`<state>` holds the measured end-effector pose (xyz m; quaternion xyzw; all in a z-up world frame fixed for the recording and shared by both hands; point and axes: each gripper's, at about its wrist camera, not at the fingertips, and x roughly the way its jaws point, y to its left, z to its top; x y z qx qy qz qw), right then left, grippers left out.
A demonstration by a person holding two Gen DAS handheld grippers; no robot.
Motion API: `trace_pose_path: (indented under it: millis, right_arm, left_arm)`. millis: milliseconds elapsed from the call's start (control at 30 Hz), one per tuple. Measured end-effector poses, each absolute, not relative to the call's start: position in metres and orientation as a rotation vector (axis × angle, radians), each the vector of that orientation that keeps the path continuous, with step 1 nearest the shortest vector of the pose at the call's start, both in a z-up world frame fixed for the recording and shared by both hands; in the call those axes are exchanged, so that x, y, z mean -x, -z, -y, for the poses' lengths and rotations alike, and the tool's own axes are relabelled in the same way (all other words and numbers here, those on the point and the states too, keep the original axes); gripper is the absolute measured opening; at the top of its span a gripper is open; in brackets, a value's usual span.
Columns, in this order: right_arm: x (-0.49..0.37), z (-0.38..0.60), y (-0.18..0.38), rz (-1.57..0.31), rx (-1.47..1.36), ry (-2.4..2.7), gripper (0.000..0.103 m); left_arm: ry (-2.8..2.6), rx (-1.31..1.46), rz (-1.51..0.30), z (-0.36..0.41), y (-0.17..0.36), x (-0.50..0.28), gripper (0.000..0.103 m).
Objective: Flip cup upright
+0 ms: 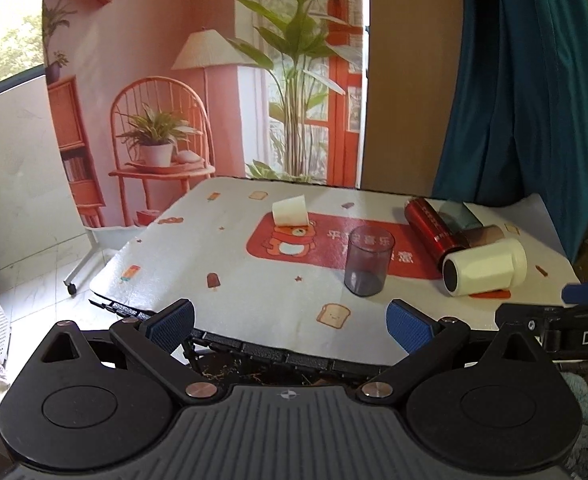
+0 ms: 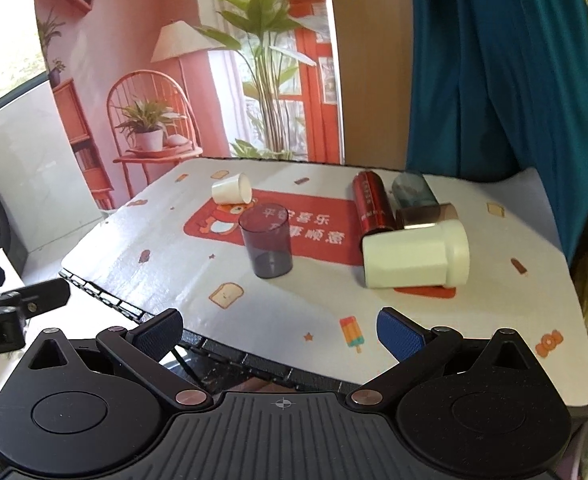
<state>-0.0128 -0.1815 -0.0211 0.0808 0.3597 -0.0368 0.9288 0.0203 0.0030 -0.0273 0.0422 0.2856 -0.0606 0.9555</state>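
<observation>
A small white paper cup [image 1: 290, 211] lies on its side at the far part of the table; it also shows in the right wrist view [image 2: 232, 189]. A grey see-through cup [image 1: 368, 261] stands upright mid-table, also seen from the right wrist [image 2: 266, 241]. A big white cup [image 1: 484, 266] lies on its side at the right, also in the right wrist view [image 2: 414, 255]. My left gripper [image 1: 289, 326] is open and empty at the table's near edge. My right gripper [image 2: 279, 334] is open and empty, also at the near edge.
A red bottle [image 2: 372, 206], a teal cup [image 2: 414, 191] and a brown cup [image 2: 426, 215] lie on their sides behind the white cup. An orange coaster [image 2: 426, 291] lies under it. The tablecloth [image 2: 294, 300] has a red bear patch. A teal curtain [image 2: 494, 80] hangs at the right.
</observation>
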Motion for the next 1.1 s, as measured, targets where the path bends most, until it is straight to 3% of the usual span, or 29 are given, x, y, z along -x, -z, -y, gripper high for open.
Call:
trace_pose_path:
  millis: [1100]
  right_arm:
    - [0.0052, 0.1784, 0.0259, -0.764, -0.142, 0.077, 0.103]
  left_arm:
    - [0.088, -0.051, -0.602, -0.0085, 0.0323, -0.0232, 0.103]
